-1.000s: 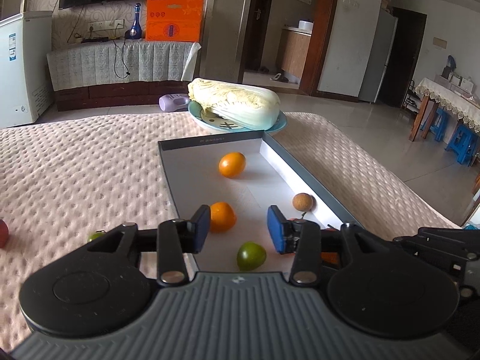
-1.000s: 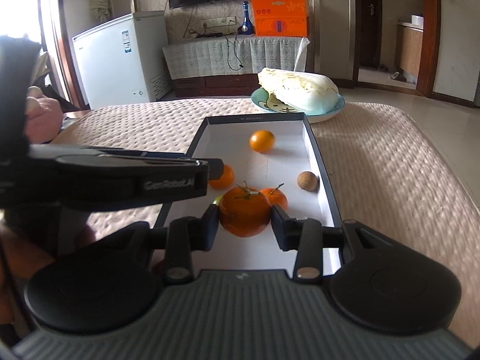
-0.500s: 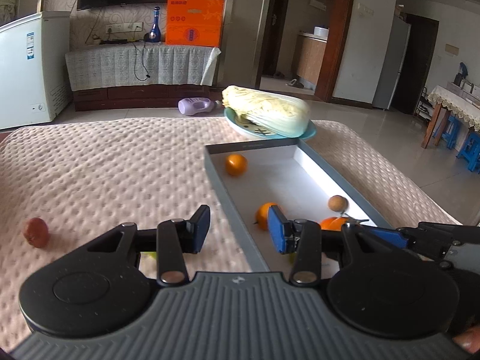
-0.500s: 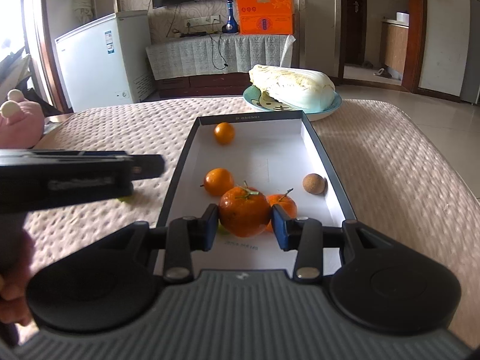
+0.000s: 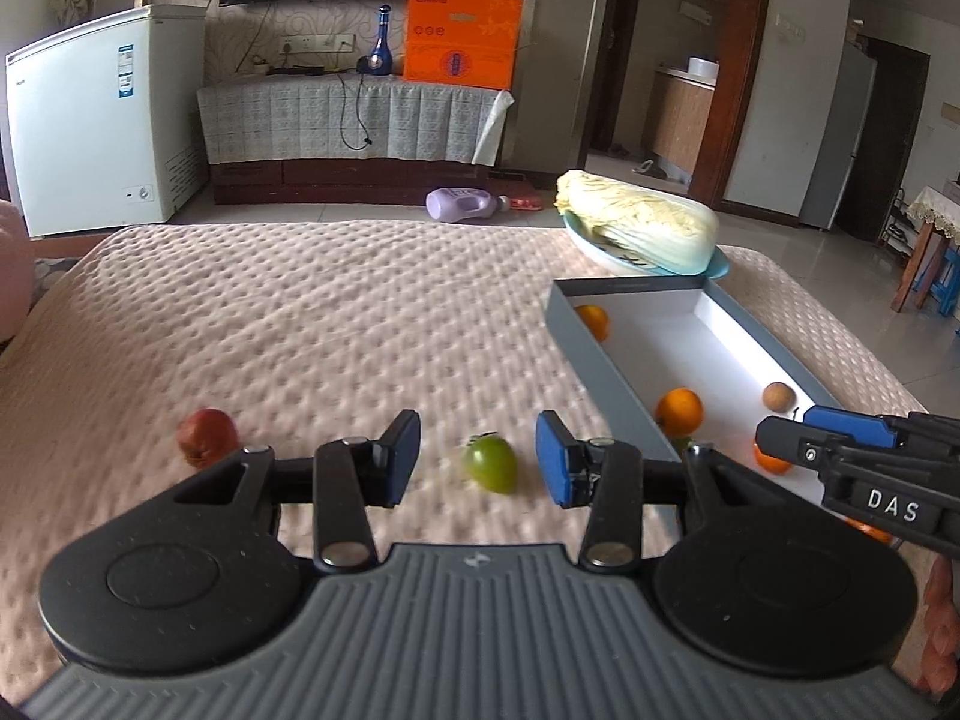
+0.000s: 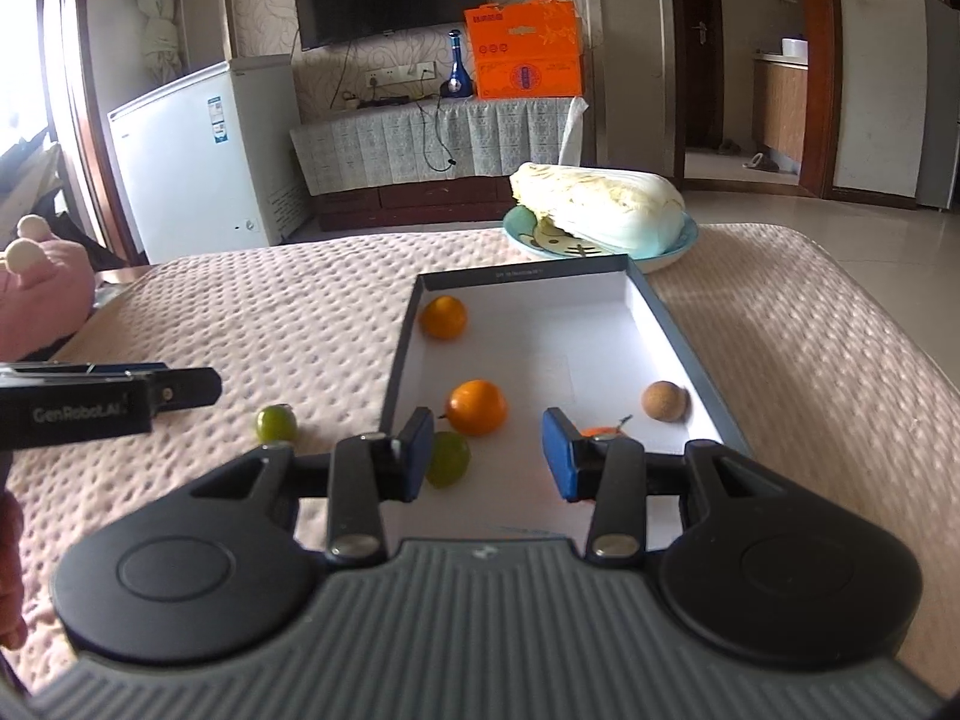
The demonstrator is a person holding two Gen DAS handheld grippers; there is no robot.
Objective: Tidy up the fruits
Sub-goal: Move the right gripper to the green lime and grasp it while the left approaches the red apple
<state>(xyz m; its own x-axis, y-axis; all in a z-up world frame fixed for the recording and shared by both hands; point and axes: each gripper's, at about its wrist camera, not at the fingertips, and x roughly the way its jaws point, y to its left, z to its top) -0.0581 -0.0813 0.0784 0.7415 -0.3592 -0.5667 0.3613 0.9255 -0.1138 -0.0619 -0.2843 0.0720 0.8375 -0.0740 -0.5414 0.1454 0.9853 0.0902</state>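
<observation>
A grey tray with a white floor lies on the pink bedspread. It holds two oranges, a brown round fruit, a green fruit and a stemmed orange half hidden behind my right finger. My right gripper hangs open over the tray's near end with nothing between its fingers. Left of the tray, a green fruit rests on the bedspread just ahead of my open left gripper, in line with the gap and untouched. A red fruit lies further left.
A cabbage on a blue plate stands beyond the tray's far end. My right gripper reaches in from the right edge of the left wrist view. A pink plush toy sits at the bed's left edge.
My left gripper swung left from over the tray to the bedspread, bringing the green fruit in line with its fingers. The right gripper let go of the stemmed orange it held.
</observation>
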